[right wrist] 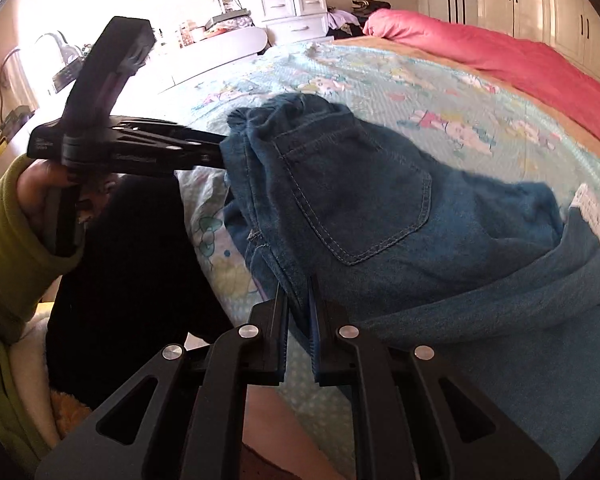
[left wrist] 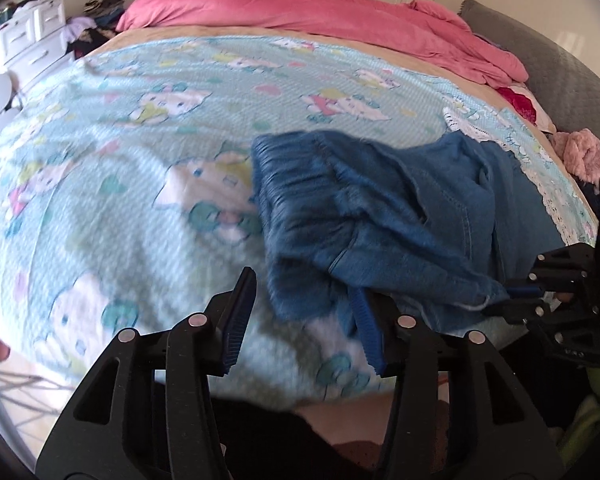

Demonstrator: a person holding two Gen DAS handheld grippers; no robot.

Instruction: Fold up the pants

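Gripping a denim edge, the right gripper [right wrist: 298, 300] is clamped on the pants [right wrist: 380, 200]; the left gripper [left wrist: 300, 300] stands apart; soft, floppy cloth, best pinched at edges.

Cloth on the bed, hard plastic on the tools

The pants [right wrist: 380, 208] are matt blue denim with pale stitching; the bed cover [left wrist: 120, 160] is a printed, finely textured cotton-like cloth; the pink duvet [left wrist: 300, 8] looks soft and matt. The left gripper [left wrist: 304, 312] is matt black plastic with ribbed blue pads and shiny metal pins.

light: daylight, blown-out glare at left | blur: motion smear (left wrist view worst) | edges: fisheye-bent, dark corners
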